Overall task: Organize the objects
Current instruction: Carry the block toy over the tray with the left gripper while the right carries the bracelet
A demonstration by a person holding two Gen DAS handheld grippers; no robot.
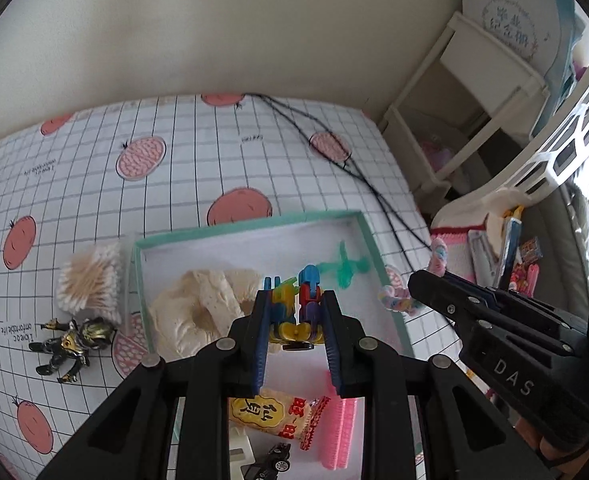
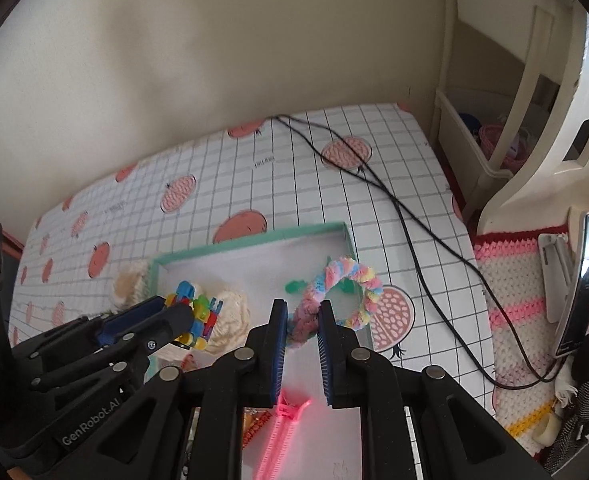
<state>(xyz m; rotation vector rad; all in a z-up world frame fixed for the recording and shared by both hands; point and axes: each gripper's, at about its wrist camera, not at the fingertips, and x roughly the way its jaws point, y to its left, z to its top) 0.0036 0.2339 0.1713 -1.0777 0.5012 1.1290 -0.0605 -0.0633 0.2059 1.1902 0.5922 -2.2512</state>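
Block toy (image 1: 294, 304) in left tongs (image 1: 294, 320), fuzzy ring (image 2: 342, 292) in right tongs (image 2: 300, 320) (one each)

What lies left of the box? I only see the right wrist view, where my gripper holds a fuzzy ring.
Observer: A dark toy figure lies on the cloth, just outside the box.
Operator: Anything in the box's near end, under the grippers?
Observer: A small black car, below a snack packet.
Operator: Is the other gripper really holding those blocks?
Observer: Yes, the left gripper has a finger on each side of the blocks.
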